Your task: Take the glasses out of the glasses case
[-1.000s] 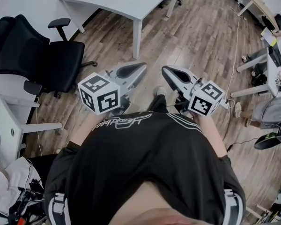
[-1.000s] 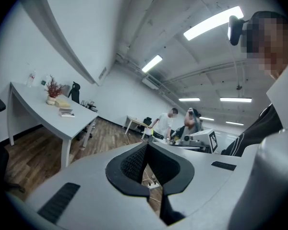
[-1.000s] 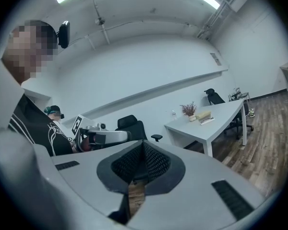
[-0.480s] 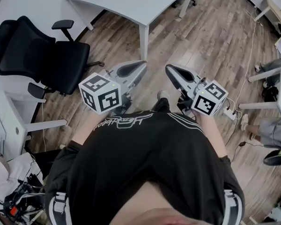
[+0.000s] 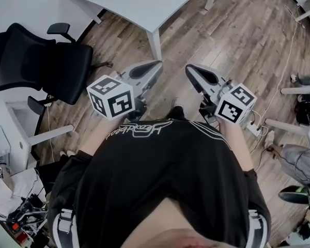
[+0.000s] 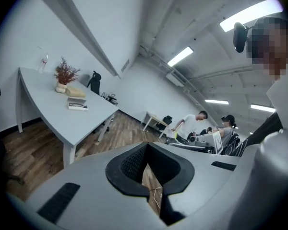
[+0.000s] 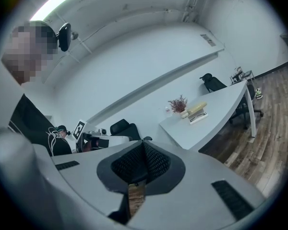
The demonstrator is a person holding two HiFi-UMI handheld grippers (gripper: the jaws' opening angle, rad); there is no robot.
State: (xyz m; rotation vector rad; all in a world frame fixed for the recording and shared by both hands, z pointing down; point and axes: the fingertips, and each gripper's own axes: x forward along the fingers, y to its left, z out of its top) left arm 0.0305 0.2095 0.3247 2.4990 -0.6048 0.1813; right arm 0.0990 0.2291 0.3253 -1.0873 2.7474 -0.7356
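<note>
Wide office room, wood-plank floor [image 5: 222, 40] underfoot and white walls all around. A long white desk [image 5: 124, 4] stands ahead, well apart from the person, with a black office chair [image 5: 46, 61] off to its left. A white cable and power strip [image 5: 256, 128] lie on the floor at right. In the left gripper view, people [image 6: 192, 126] sit and stand at further desks deep in the room.

On the long desk, a small dried plant in a pot [image 6: 65, 74], a tan oblong box [image 6: 76, 92] just beside it, then a flat pale case [image 6: 78, 106] with a dark, glasses-like shape lying on it. It is too small to be sure of more. The case lies flat, its long axis parallel to the tan box. In the head view it sits at the very top edge, its long axis running across the picture.

The left gripper [image 5: 157, 64] and right gripper [image 5: 188, 67] are held side by side at waist level, both aimed toward the desk. Each has its jaws pressed together at the tips, with nothing pinched between them.
</note>
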